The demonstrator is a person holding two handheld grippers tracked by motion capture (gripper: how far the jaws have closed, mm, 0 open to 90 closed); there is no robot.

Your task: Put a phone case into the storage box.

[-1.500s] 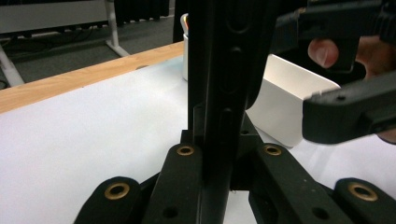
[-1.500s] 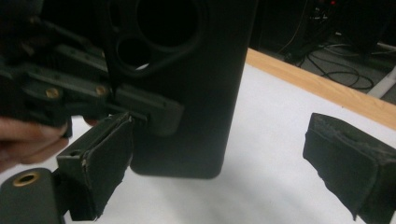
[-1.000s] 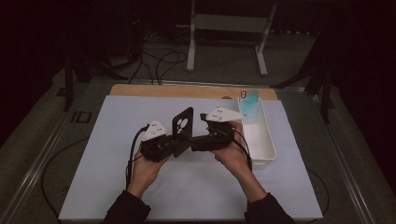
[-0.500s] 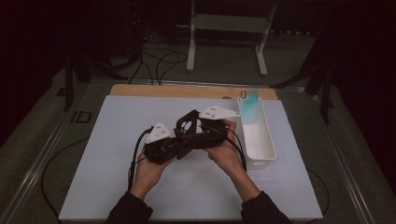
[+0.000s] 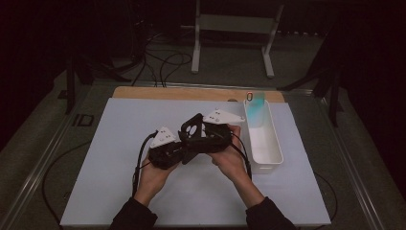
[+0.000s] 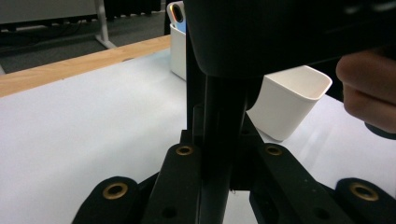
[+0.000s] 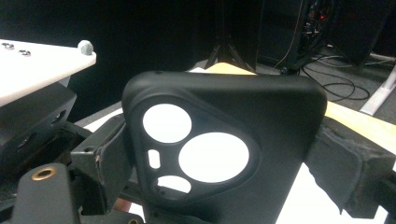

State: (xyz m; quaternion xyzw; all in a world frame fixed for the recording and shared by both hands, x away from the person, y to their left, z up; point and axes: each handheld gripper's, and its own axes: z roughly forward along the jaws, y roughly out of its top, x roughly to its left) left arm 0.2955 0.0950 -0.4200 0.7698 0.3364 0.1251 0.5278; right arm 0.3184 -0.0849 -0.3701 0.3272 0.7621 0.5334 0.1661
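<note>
Above the middle of the white-covered worktop (image 5: pixel 119 143), a black, soft-looking phone case with a rounded-triangle camera cut-out (image 5: pixel 191 136) is held between the two tools, clear of the surface. The left hand-held gripper (image 5: pixel 179 149) has its jaws drawn close on the case's thin edge, seen edge-on in the left gripper view (image 6: pixel 219 140). The right hand-held gripper (image 5: pixel 201 139) lies against the case's other side; whether its jaws are clamped cannot be told. In the right gripper view the case's back (image 7: pixel 224 140) faces the camera. The case is judged light and flexible, likely to bow if pinched mid-span; a hold on the thicker rim suits it best. A white rectangular plastic bin (image 5: pixel 263 143) stands just right of the hands, a pale blue phone (image 5: pixel 256 108) upright in its far end.
</note>
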